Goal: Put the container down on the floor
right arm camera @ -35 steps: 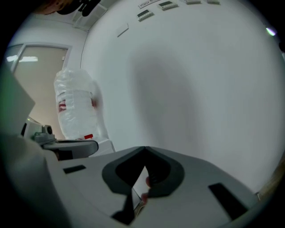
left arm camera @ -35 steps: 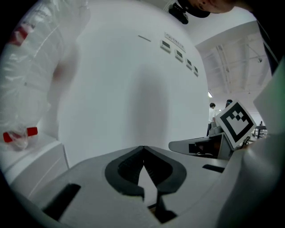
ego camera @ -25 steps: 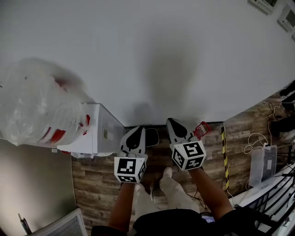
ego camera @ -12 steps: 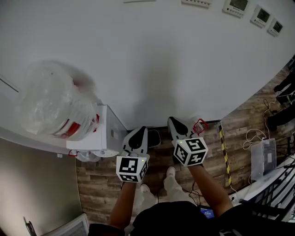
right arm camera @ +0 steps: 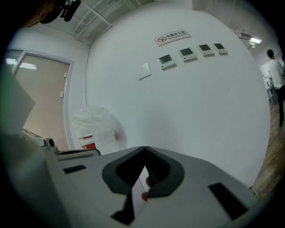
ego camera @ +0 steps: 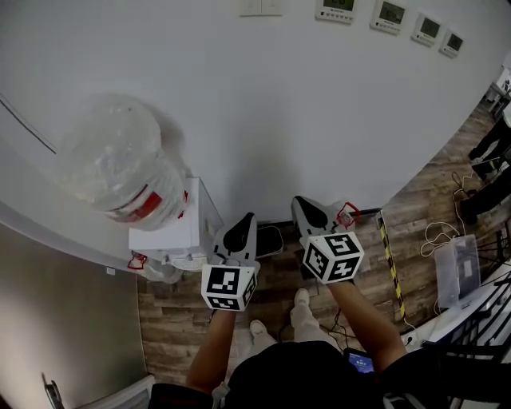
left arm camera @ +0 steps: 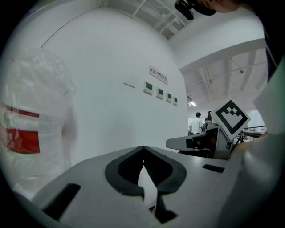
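Note:
A dark, low container (ego camera: 270,239) sits on the wood floor at the foot of the white wall, between my two grippers and partly hidden by them. My left gripper (ego camera: 243,220) is shut and holds nothing; in the left gripper view its tips (left arm camera: 143,148) meet against the bare wall. Beside it, my right gripper (ego camera: 303,204) is also shut and empty, tips (right arm camera: 144,149) touching. A small red item (ego camera: 348,214) lies on the floor just right of the right gripper. Both grippers hang apart from the container, above it.
A white dispenser (ego camera: 172,232) carrying a plastic-wrapped water jug (ego camera: 120,164) stands at the left against the wall. Wall control panels (ego camera: 391,12) hang high up. Yellow-black tape (ego camera: 390,264), cables and a clear box (ego camera: 447,275) lie at the right. My shoes (ego camera: 302,299) are below.
Both grippers have risen together, still shut. The head view has tilted up, so more wall and the control panels show, and the jug has shifted right in the picture.

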A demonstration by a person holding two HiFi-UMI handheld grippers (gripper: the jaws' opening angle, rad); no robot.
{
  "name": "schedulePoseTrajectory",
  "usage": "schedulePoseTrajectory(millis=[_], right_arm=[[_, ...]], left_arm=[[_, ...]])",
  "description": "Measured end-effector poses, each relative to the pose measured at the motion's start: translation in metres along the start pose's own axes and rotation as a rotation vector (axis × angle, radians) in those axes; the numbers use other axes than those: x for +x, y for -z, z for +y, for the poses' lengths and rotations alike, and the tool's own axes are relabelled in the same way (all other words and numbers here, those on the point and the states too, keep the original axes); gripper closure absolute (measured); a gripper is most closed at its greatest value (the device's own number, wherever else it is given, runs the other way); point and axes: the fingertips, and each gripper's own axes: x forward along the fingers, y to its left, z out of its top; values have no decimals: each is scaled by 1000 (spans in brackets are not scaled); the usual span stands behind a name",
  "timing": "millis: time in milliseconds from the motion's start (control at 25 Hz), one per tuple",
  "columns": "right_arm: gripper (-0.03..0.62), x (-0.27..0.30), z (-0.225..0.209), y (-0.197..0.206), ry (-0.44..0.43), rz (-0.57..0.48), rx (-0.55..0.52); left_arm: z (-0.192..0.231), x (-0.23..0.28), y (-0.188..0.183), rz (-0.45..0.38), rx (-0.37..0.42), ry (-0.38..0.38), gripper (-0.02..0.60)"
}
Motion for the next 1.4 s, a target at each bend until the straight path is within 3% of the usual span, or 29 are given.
schedulePoseTrajectory(millis=[800,1000,1400], right_arm=[[565,-76,95,-20,35,-112,-82],[565,-88,96,-26,54,-127,-151],[565,-117,63,-47,24,-147,-98]], left_arm=[[-20,-105,-52,-149,32,78,565],[-27,-107,-59,-170,28,72,565],[-69,-94,-74,-181,35,49,565]])
